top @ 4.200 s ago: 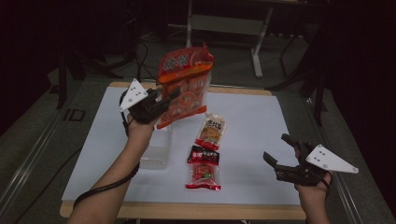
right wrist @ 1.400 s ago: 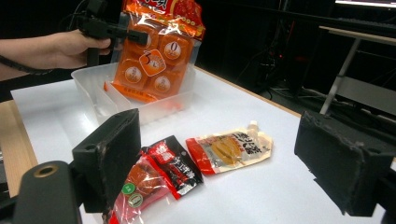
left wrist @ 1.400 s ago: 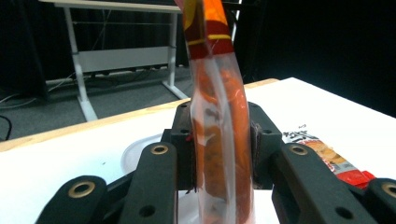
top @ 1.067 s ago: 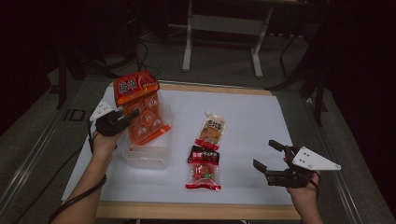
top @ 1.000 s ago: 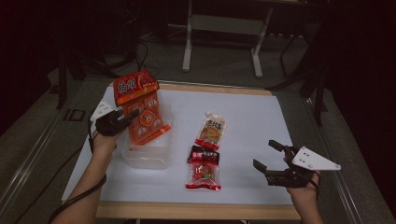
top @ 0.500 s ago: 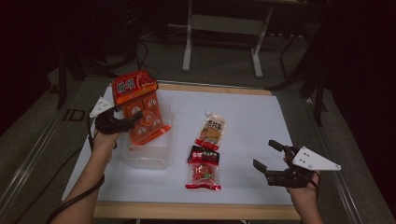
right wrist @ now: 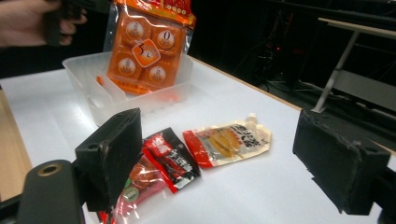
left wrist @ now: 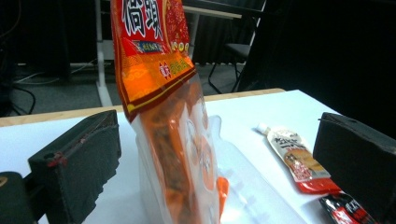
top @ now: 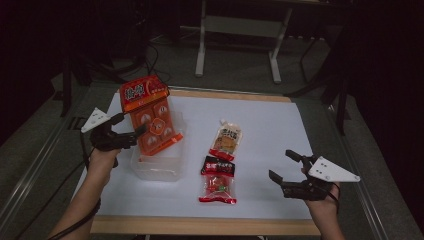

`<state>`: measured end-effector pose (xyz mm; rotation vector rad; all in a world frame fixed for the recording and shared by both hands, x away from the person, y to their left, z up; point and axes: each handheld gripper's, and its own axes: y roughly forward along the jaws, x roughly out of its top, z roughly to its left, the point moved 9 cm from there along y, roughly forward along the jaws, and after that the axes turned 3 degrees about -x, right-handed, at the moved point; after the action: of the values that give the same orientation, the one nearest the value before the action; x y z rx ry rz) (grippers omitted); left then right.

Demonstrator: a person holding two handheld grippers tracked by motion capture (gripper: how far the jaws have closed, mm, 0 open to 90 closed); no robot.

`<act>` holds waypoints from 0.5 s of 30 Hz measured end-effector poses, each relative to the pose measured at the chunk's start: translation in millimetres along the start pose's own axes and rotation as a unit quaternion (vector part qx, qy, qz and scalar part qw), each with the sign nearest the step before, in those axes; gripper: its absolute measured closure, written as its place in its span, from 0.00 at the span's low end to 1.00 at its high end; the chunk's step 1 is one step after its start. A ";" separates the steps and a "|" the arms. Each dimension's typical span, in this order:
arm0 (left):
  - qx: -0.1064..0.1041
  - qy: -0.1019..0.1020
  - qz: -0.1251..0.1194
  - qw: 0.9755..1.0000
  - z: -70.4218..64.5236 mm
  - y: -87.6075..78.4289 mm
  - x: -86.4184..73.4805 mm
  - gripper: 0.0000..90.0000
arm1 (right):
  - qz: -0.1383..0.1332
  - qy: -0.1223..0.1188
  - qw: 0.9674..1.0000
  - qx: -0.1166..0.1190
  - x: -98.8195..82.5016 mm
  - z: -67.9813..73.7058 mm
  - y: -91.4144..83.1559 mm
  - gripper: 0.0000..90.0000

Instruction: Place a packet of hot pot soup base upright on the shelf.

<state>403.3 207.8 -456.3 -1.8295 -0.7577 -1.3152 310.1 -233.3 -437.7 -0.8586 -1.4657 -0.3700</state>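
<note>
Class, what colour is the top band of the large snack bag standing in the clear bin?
Orange-red with white characters, on the large snack bag; clearest in the left gripper view.

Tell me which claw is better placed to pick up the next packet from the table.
The right claw, probably. It hangs open beside the red packet and the black packet. The left claw has just opened around the orange bag standing in the clear bin.

The white table top point(top: 280, 130) is lit brightly from above while the surroundings are left in near darkness, soft shadows are cast, glare is seen on the orange packet point(left wrist: 187, 140), and the close black pads are rendered slightly blurred.
</note>
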 end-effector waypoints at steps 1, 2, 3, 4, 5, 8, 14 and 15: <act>-0.001 0.004 0.002 1.000 -1.7 -3.3 -0.2 0.02 | 0.002 -0.005 1.000 -0.004 -0.2 -0.3 0.1 0.17; 0.001 0.008 0.005 1.000 -2.7 -6.6 -0.4 0.02 | 0.003 -0.008 1.000 -0.006 -0.3 -0.7 0.4 0.17; 0.002 0.009 0.004 1.000 -3.9 -9.8 -0.1 0.02 | 0.003 -0.007 1.000 -0.004 -0.2 -0.7 0.5 0.17; -0.001 0.007 0.001 1.000 -5.7 -12.8 0.5 0.02 | 0.003 -0.005 1.000 -0.002 0.0 -1.1 0.7 0.17; -0.004 0.006 0.001 1.000 -7.7 -15.6 0.8 0.02 | 0.003 -0.005 1.000 0.002 0.1 -1.2 1.1 0.18; -0.014 0.010 -0.005 1.000 -16.6 -24.1 1.3 0.02 | 0.004 -0.007 1.000 0.007 -0.3 -1.1 2.2 0.20; -0.049 0.029 -0.004 0.998 -44.2 -36.3 -6.7 0.02 | 0.002 0.013 1.000 0.025 -3.0 1.4 5.5 0.24; -0.054 0.035 -0.004 0.998 -49.5 -37.9 -8.4 0.02 | 0.001 0.012 1.000 0.025 -3.0 1.1 6.1 0.24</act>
<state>345.0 186.8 -445.9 -1.8547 -0.6683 -1.4432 313.3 -229.4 -442.4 -0.8134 -1.4451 -0.3407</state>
